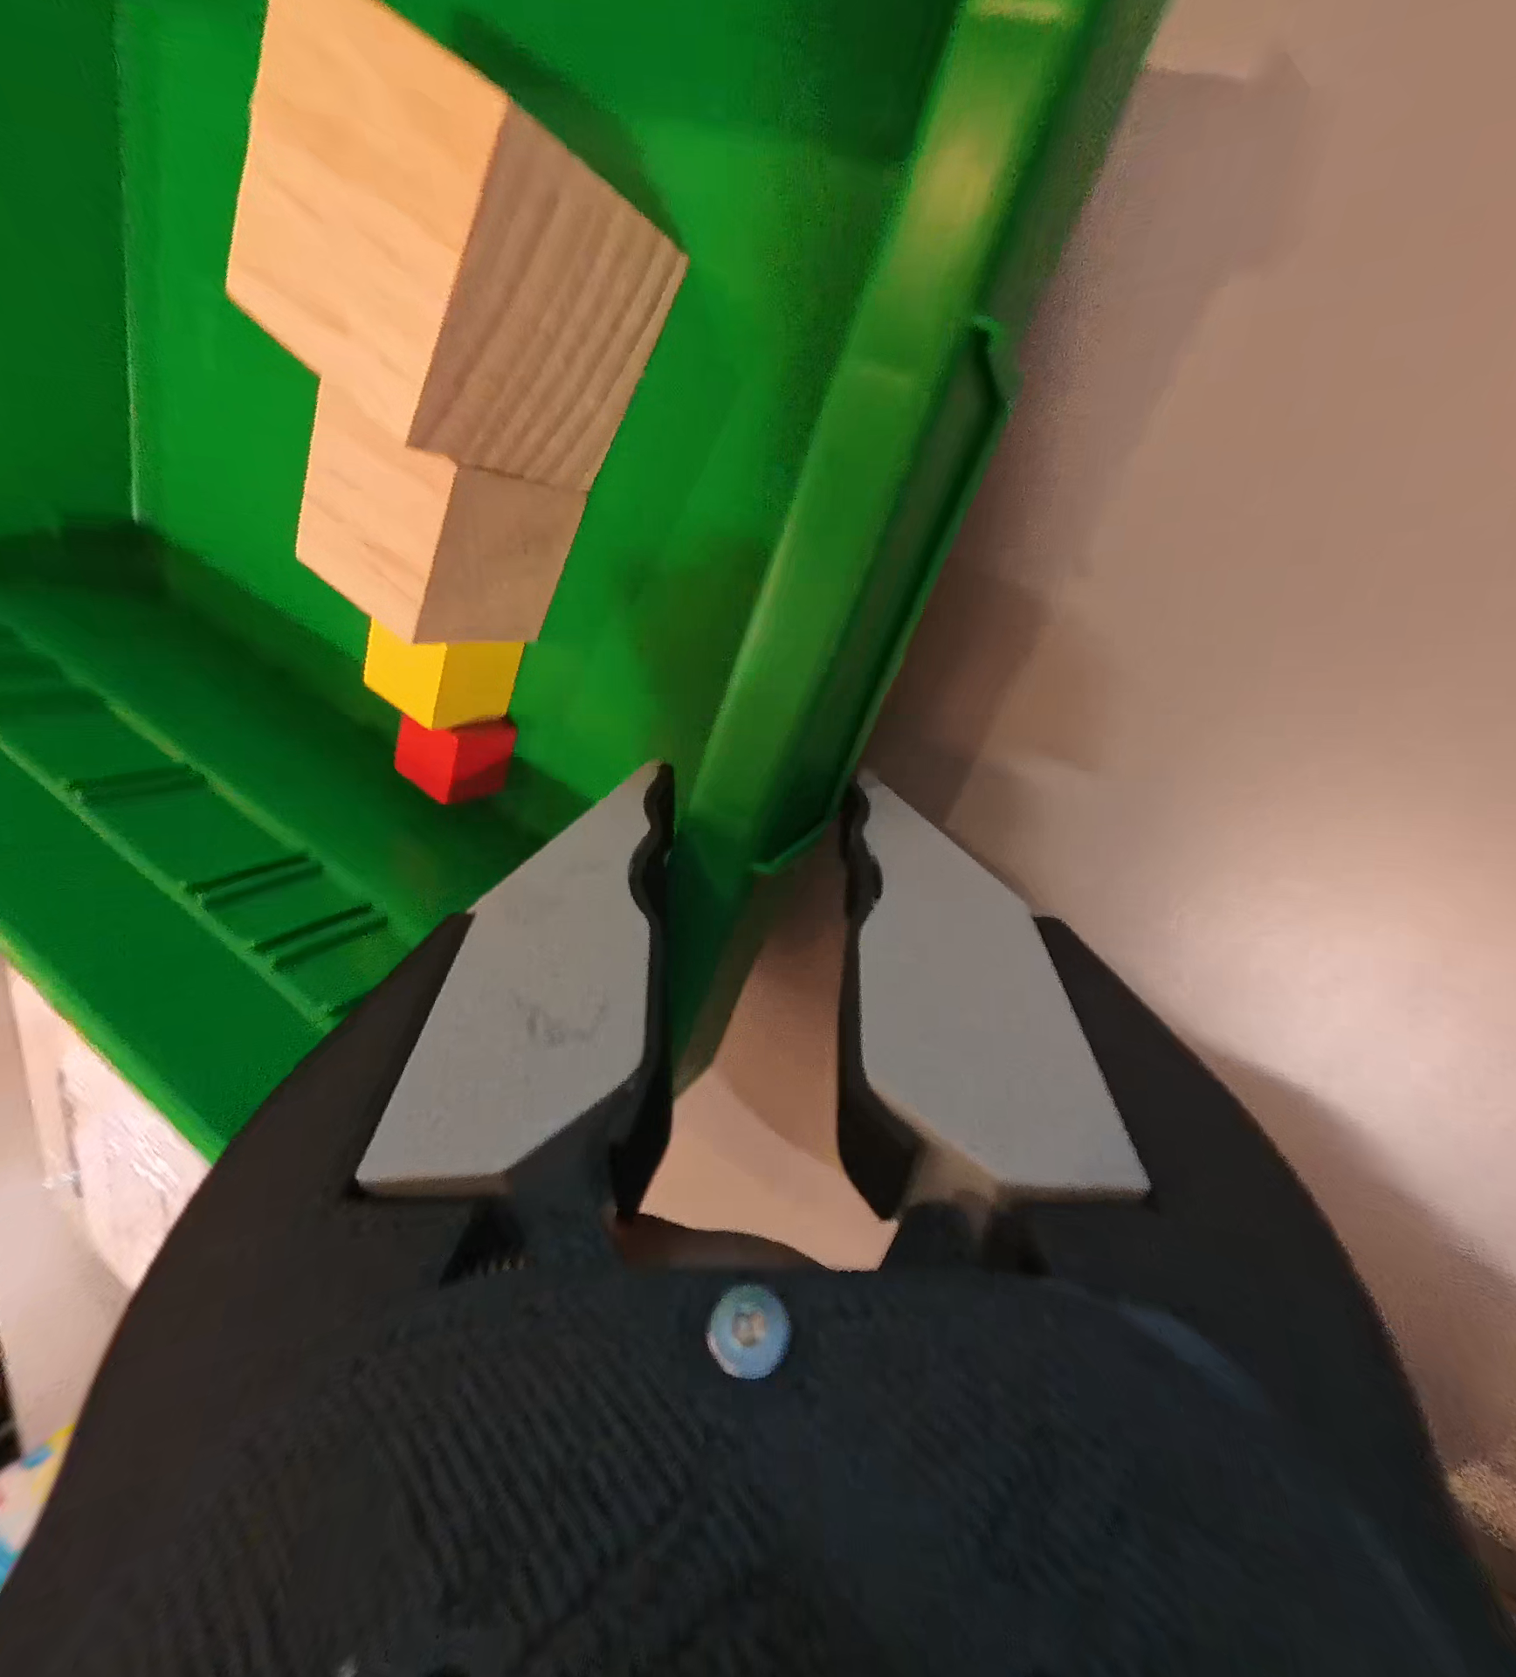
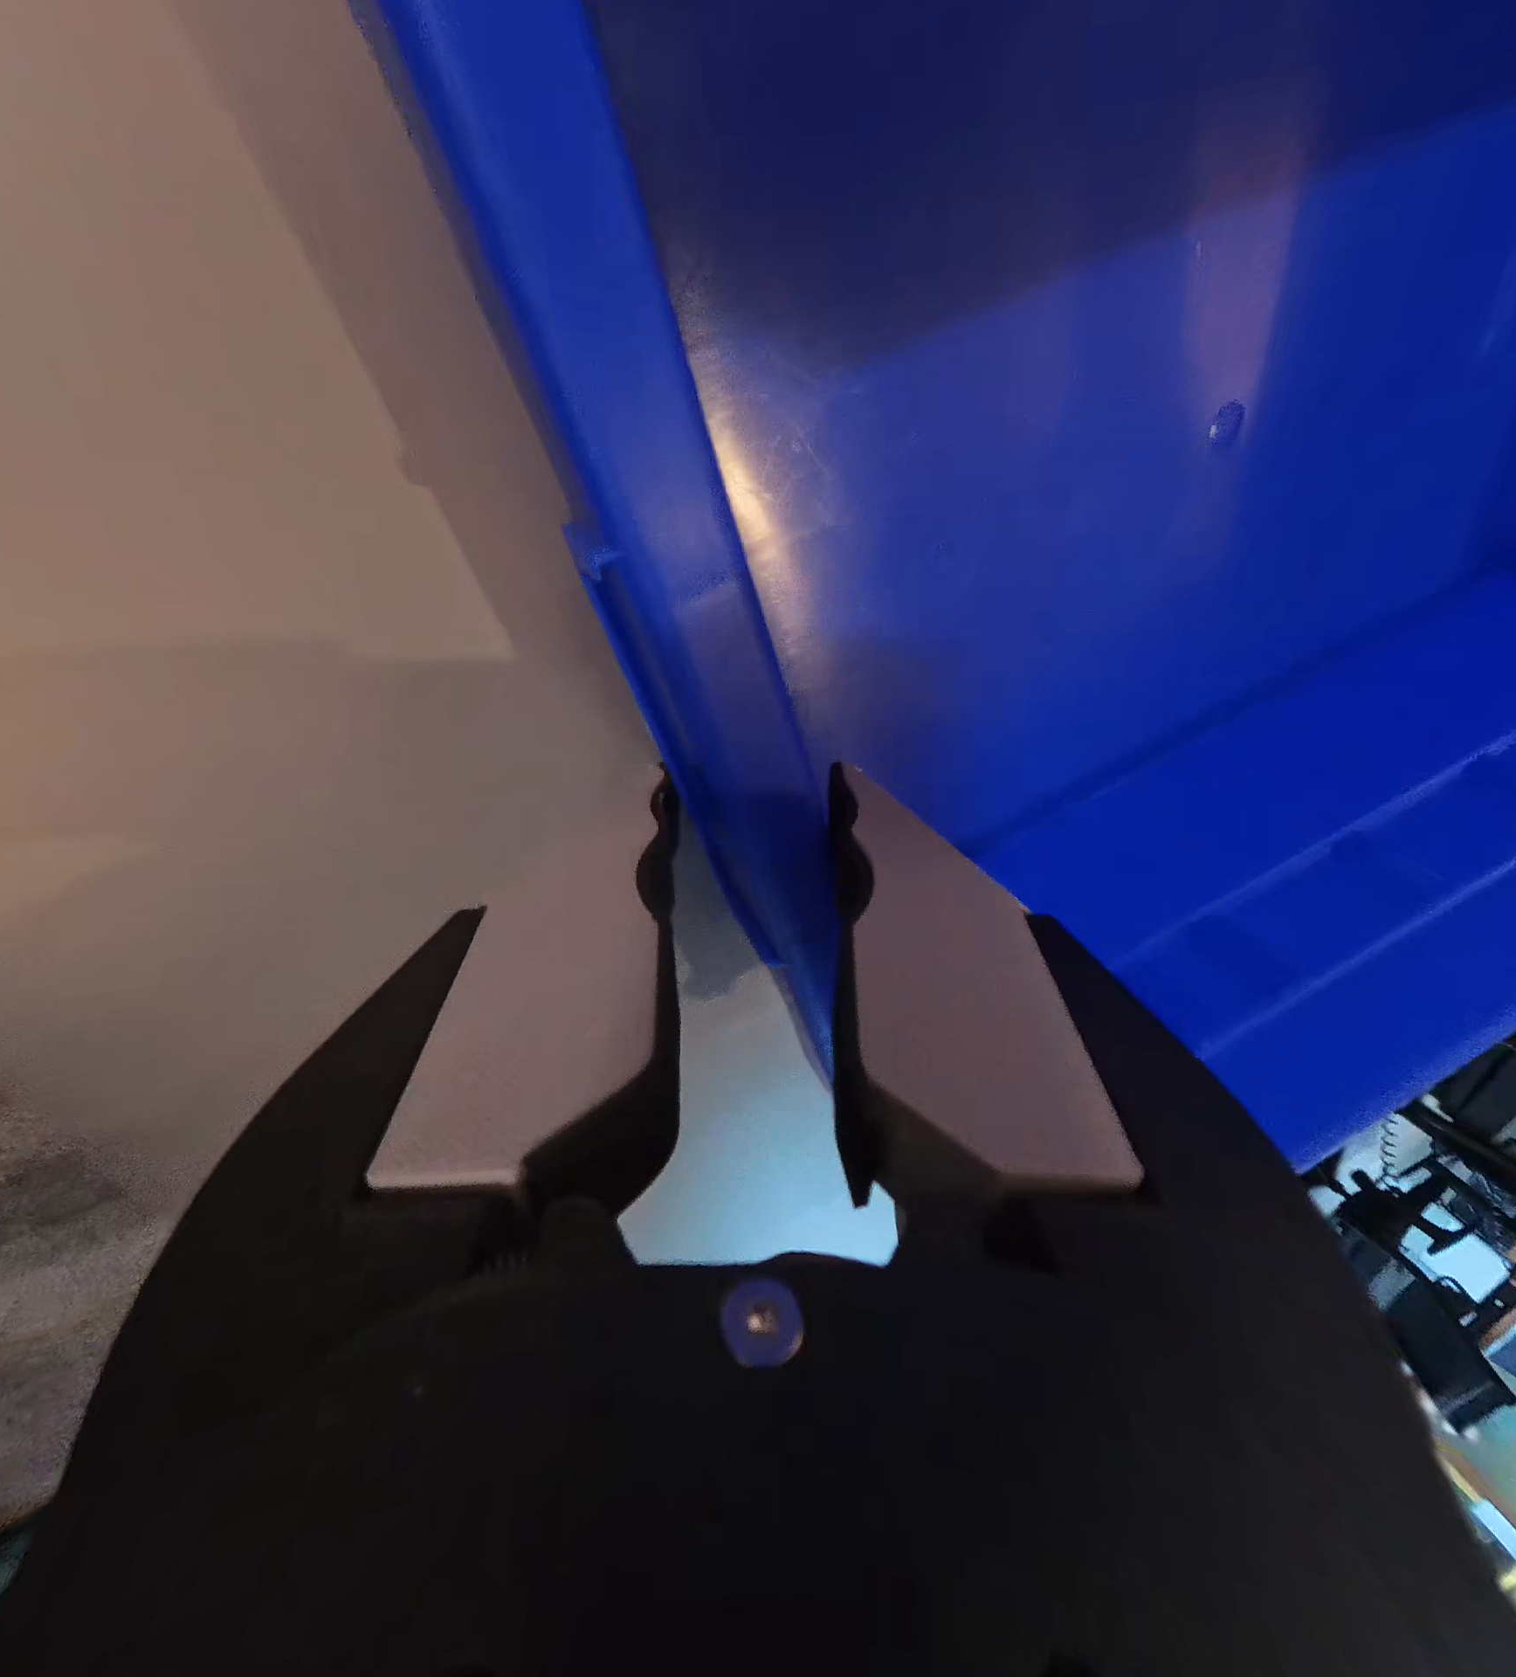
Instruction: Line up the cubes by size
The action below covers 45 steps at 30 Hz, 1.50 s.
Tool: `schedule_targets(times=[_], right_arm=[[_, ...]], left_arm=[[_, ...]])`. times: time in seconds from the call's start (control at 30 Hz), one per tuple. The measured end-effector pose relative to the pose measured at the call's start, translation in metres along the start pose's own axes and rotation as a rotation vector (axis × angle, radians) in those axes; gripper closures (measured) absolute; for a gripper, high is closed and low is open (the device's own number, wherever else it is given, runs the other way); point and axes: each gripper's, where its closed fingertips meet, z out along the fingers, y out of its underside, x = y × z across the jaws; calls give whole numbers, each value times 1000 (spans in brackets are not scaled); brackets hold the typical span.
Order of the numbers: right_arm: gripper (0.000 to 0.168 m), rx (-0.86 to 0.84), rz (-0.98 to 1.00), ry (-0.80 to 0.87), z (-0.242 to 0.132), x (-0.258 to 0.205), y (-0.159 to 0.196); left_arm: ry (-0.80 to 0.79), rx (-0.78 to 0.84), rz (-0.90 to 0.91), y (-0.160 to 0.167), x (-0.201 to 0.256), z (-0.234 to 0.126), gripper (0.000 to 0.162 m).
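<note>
Left tool (image 1: 759, 799): black ribbed body w/ grey finger plates; jaws straddle the side wall of the green bin (image 1: 836, 581), inner finger against the wall, outer one w/ a gap, so cannot tell if it's truly clamped
Right tool (image 2: 750, 799): same build, dark in shadow; jaws either side of the blue bin (image 2: 609, 363) wall, right finger looks touching, left one apart; grip can't be confirmed
Cubes: four in a touching row on the green bin floor, stepping down in size toward the camera
Big wood cube (image 1: 455, 236): pale, visible grain lines, top cut off by frame edge
Mid wood cube (image 1: 437, 544): pale wood, part hidden behind the big one
Yellow cube (image 1: 446, 681): smooth painted
Red cube (image 1: 457, 758): smallest, smooth painted, nearest the left tool
Green bin: glossy plastic, ribbed front lip
Blue bin: glossy, scuffed w/ glare; far part cut off
Hard to see: both views motion-blurred; surroundings at lower edges unclear
</note>
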Motion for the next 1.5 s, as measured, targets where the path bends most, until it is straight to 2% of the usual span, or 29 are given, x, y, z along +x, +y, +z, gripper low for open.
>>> schedule_targets(times=[0.13,0.27,0.33,0.43,0.53,0.6,0.67,0.77,0.83,1.0,1.27,1.37,1.5], right_arm=[[135,-19,19,7,10,25,12],[135,22,34,-2,12,30,10],[134,36,32,34,9,31,9],[131,70,46,87,-3,31,8],[132,184,60,108,-16,24,-8],[128,230,56,106,-16,19,-19],[126,204,41,123,-7,20,-23],[131,181,47,119,6,19,-37],[132,188,82,120,7,20,-46],[132,153,158,165,7,22,-56],[127,153,240,231,4,24,-46],[127,147,275,322,-13,20,-37],[131,389,311,361,-68,8,-63]], left_arm=[[-16,6,-77,18,-12,0,122],[-36,15,-105,20,-14,-4,119],[-37,28,-97,17,-12,-10,117],[-36,82,-79,4,-10,-27,126],[-21,125,-50,-9,-3,-37,124],[-38,104,-12,-14,1,-28,124],[-80,61,20,-17,1,-14,127],[-127,8,96,-21,2,2,126],[-128,-20,60,-20,1,2,126],[-130,-42,8,-6,-2,0,126],[-138,-49,-48,31,-20,-3,125],[-105,-85,-44,49,-19,-10,124],[-3,-21,-99,48,-19,-32,126]])
